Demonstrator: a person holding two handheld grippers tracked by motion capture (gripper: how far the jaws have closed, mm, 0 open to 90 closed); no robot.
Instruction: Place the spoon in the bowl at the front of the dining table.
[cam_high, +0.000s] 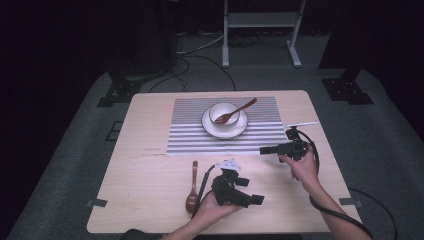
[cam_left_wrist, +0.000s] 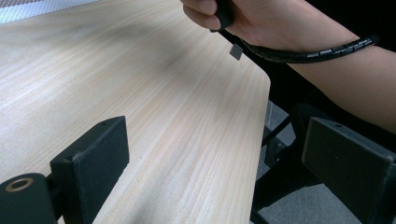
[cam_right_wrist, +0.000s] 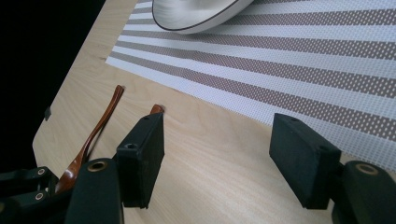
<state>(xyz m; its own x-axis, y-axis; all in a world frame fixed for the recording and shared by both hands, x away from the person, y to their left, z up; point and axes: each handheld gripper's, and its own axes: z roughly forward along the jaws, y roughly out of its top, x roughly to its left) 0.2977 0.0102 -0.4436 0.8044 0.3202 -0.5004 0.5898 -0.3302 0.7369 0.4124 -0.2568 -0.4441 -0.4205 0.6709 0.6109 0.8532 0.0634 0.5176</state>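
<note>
Light wood table on grey carpet, dark room. High view has bowl mid-frame; both grippers gape, nothing clamped.

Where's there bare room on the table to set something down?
The left strip of wood between the striped mat and the table's left edge is bare, as is the near right corner below the right gripper. It's crowded mid-mat around the bowl and fork, and near the front by the wooden spoon and left gripper.
</note>
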